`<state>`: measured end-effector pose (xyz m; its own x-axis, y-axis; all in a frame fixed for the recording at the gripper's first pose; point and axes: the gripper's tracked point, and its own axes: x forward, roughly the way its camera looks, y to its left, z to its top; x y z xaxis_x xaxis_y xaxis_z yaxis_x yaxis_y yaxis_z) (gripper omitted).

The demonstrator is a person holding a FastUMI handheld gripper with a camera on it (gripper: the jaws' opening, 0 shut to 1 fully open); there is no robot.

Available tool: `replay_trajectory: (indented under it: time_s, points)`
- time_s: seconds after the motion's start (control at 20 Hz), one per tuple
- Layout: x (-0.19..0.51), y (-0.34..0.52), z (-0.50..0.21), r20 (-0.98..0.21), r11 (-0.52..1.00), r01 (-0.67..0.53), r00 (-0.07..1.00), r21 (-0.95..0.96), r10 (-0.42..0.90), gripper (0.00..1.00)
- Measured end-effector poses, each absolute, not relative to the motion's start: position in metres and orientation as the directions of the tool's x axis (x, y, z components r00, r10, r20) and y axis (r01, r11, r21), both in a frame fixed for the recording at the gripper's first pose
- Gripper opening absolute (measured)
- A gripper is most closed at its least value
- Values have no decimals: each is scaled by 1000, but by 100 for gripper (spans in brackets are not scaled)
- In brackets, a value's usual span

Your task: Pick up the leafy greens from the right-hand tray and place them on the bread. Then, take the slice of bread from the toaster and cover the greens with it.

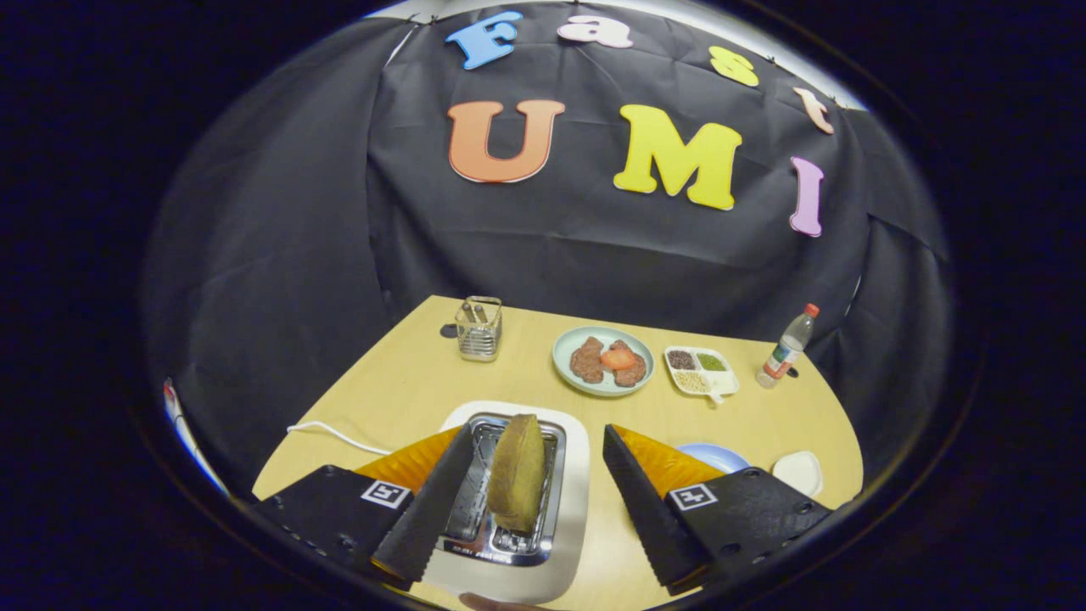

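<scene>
Gripper [530, 475] fingers spread wide, holding nothing. The bread slice [517, 482] stands on edge in the toaster [567, 526] slot, between the fingers (nearer the left one), its long axis running away along them. Closing across its faces looks feasible.

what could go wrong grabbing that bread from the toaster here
The claw is open, with the bread slice upright between its fingers but nearer the left one. Closing off-centre may tilt the slice or push it against the slot's metal rack. The left finger hangs over the toaster's rim, so lowering further may hit it. The toaster sits near the table edge and could shift.
</scene>
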<state>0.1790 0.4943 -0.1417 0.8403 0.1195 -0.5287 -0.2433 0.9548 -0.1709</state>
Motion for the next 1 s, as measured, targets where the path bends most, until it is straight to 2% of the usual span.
replay_trajectory:
  time_s: [0.1, 0.25, 0.45, 0.55, 0.6, 0.65, 1.0]
  points:
    - [178, 495, -148, -536, 954, -239, 837, -178, 110, 92]
    - [175, 498, -159, -552, 953, -244, 827, -181, 107, 80]
    - [170, 494, -174, -567, 956, -195, 823, -218, 39, 36]
    - [166, 506, -171, -568, 960, -216, 819, -181, 77, 14]
    - [165, 501, -164, -552, 960, -190, 832, -205, 47, 14]
    - [167, 500, -156, -538, 963, -177, 842, -202, 42, 6]
    - [159, 511, -83, -459, 972, -186, 882, -140, 103, 6]
